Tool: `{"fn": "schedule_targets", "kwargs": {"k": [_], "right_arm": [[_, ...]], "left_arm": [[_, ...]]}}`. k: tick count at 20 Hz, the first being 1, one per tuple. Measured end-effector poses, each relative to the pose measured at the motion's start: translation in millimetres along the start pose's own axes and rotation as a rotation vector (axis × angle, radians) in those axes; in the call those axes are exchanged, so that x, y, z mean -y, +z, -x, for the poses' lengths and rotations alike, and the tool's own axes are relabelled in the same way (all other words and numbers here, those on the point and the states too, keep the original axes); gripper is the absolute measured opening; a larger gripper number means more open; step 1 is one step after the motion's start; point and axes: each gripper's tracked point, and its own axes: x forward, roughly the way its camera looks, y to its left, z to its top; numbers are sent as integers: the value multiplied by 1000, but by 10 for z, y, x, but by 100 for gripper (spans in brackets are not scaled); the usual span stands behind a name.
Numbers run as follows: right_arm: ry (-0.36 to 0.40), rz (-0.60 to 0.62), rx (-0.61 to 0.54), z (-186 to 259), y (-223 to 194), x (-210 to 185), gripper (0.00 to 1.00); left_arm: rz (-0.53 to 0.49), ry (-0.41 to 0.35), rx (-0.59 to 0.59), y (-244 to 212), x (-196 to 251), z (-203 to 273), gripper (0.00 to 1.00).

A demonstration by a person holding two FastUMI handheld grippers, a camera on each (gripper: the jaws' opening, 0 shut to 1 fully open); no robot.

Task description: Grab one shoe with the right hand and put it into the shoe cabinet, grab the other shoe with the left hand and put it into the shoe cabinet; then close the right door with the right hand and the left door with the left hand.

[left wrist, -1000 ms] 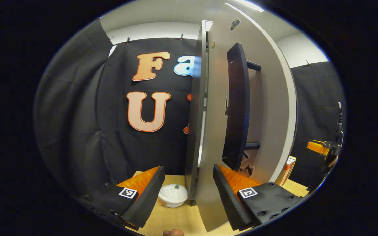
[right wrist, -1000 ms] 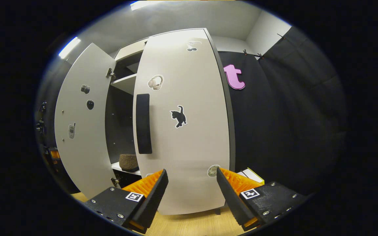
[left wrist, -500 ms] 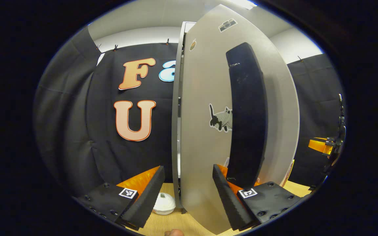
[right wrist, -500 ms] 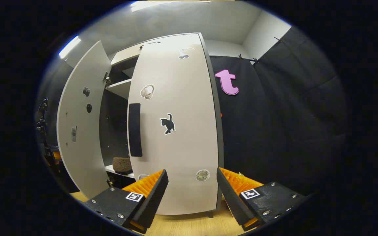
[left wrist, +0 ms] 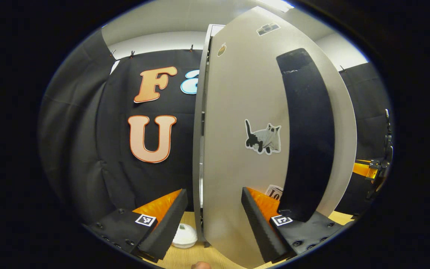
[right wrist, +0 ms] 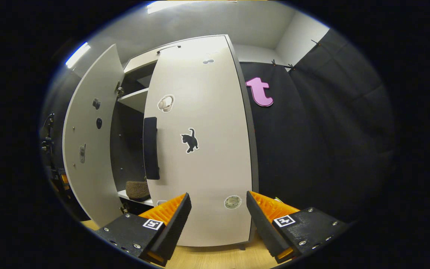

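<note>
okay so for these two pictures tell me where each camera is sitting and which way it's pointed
Left gripper view: rides on the left gripper, close against the left door and facing its black handle; its own open jaws show at the bottom.
Right gripper view: rides on the right gripper, farther back, facing the right door and the open gap with a shoe on a shelf; its own open jaws show at the bottom.
Shared: the left door, standing ajar in the right gripper view.

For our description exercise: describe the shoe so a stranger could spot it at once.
Find the cabinet with pale doors. Look into the dark gap between its doors, at the low shelf. The shoe is the brown fuzzy lump there, unlike the flat stickers on the doors.
</note>
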Motion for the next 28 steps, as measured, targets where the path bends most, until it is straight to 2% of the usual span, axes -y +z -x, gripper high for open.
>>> {"fn": "schedule_targets", "kwargs": {"k": [7, 8, 11, 21, 25, 26, 27, 28], "right_arm": [[-2, -2, -16, -87, -77, 17, 92], [-5, -2, -16, -85, -79, 35, 92], [-11, -4, -18, -83, -86, 81, 92], [-31, 7, -31, -196, -107, 161, 92], [-52, 33, -23, -208, 12, 212, 92], [-56, 41, -21, -201, 44, 217, 92], [-54, 43, -23, -184, 72, 208, 92], [-52, 46, -26, -178, 100, 197, 92]], "left_arm": [[9, -90, -10, -49, 386, -311, 94], [16, -108, -20, -67, 473, -391, 96], [-2, -114, -61, -168, 601, -589, 94], [-13, -62, -48, -137, 625, -751, 97], [-22, -36, -60, -163, 634, -816, 94], [-24, -29, -63, -160, 635, -797, 98], [-25, -27, -64, -155, 643, -799, 96], [-24, -22, -65, -158, 641, -798, 98]]}}
